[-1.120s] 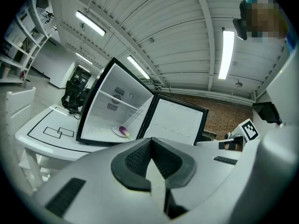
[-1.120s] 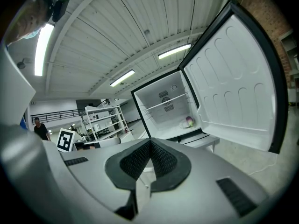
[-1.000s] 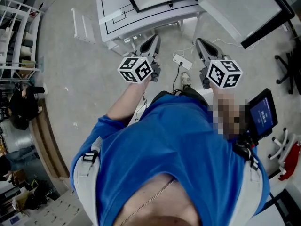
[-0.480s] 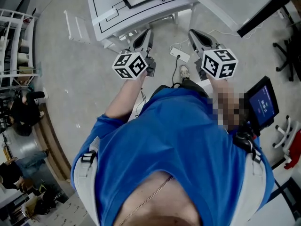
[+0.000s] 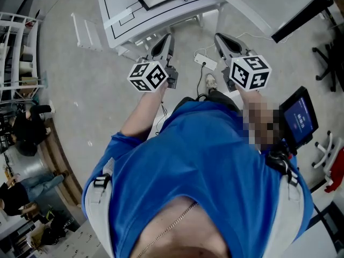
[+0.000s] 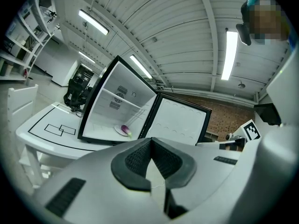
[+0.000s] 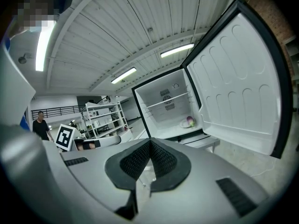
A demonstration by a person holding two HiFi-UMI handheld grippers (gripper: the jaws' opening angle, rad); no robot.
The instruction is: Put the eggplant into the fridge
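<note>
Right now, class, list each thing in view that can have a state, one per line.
fridge door: open wide.
eggplant: inside the fridge, on a plate.
left tongs: shut, empty.
right tongs: shut, empty.

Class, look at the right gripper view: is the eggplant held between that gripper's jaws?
No, the eggplant lies on a plate inside the open fridge, and the jaws are shut on nothing.
</note>
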